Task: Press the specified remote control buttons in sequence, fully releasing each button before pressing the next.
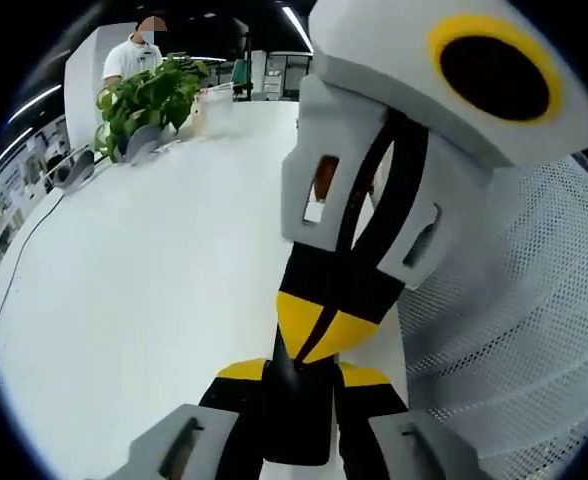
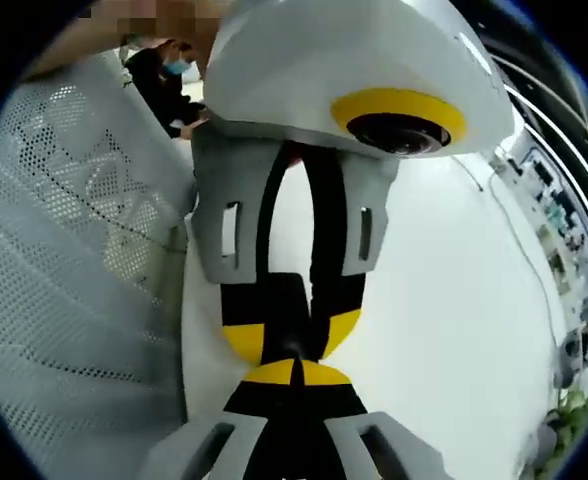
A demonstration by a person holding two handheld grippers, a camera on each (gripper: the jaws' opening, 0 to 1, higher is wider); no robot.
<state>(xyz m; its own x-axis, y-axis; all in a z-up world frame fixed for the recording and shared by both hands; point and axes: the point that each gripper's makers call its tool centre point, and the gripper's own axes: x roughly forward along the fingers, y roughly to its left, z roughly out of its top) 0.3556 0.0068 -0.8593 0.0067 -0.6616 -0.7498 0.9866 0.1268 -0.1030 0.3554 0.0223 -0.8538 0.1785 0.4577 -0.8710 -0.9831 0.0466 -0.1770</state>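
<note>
A black remote control (image 1: 299,430) sits end-on between the yellow-tipped jaws of my left gripper (image 1: 302,375), which is shut on it. My right gripper (image 1: 324,335) comes down from the upper right, its jaws closed into a yellow point that meets the remote's near end. In the right gripper view my right gripper (image 2: 294,375) is shut with its tips together. It touches the remote control (image 2: 286,305), held between the jaws of the left gripper (image 2: 289,335) hanging from above. The buttons are hidden.
A long white table (image 1: 154,280) runs away under both grippers. A potted plant (image 1: 149,100) and a person (image 1: 134,55) are at its far end. A white perforated surface (image 1: 514,330) stands close beside the grippers, seen again as a mesh wall (image 2: 74,280).
</note>
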